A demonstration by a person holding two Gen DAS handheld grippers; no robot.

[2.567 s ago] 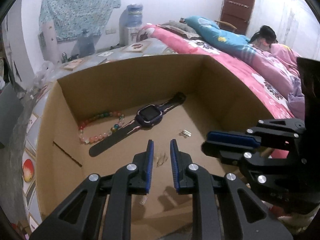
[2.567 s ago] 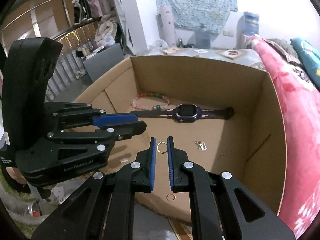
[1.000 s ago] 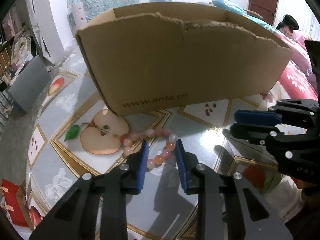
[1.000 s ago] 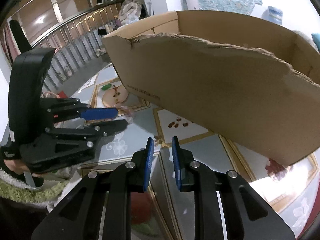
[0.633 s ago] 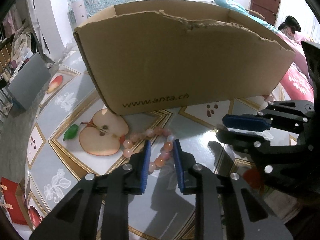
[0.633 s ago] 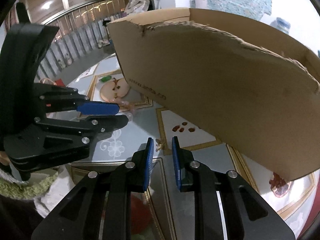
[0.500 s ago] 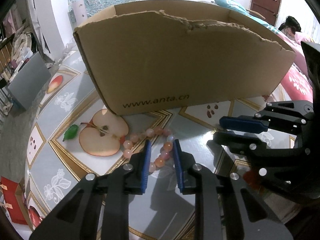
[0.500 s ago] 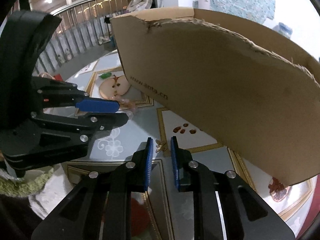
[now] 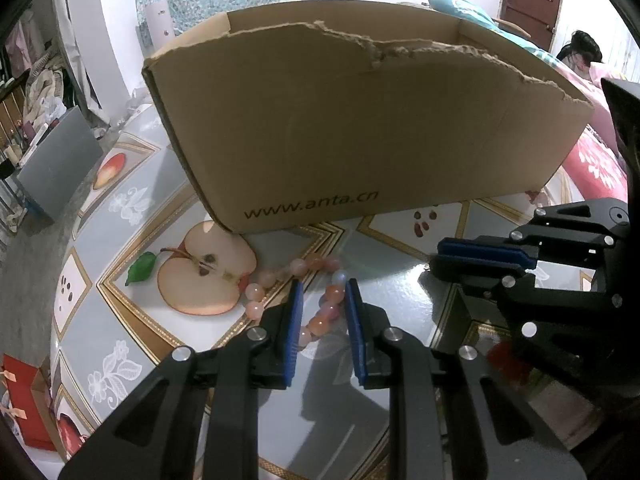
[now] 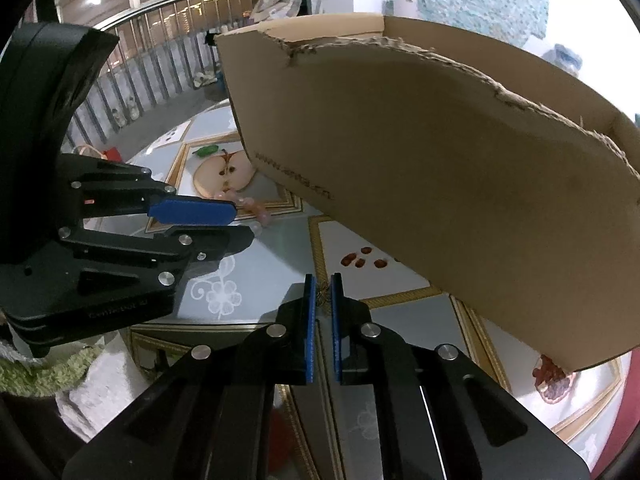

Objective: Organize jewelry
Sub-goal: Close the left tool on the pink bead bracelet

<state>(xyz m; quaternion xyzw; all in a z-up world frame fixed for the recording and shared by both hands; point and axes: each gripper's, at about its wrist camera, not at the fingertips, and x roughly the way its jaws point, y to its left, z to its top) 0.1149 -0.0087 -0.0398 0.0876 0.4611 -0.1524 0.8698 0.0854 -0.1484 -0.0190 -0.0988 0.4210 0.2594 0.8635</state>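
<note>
A pink bead bracelet (image 9: 320, 312) lies on the glossy table in front of a cardboard box (image 9: 360, 152). My left gripper (image 9: 322, 292) is open and low over it, with one side of the bracelet between its blue pads. In the right wrist view my right gripper (image 10: 323, 286) has closed almost fully on a small gold earring (image 10: 322, 294) that lies on the table before the box (image 10: 440, 184). The left gripper (image 10: 224, 216) shows at the left there, with the bracelet (image 10: 256, 210) at its tips. The right gripper (image 9: 444, 256) shows at the right in the left wrist view.
The table (image 9: 120, 312) has a fruit-pattern cover with a cut apple picture (image 9: 204, 276). The box wall rises just behind both grippers. A pink bed (image 9: 600, 160) is at the right and a stair railing (image 10: 160, 60) at the left.
Both grippers have come down from over the box to the table in front of it. My right gripper has narrowed around the earring. My left gripper has edged forward around the bracelet.
</note>
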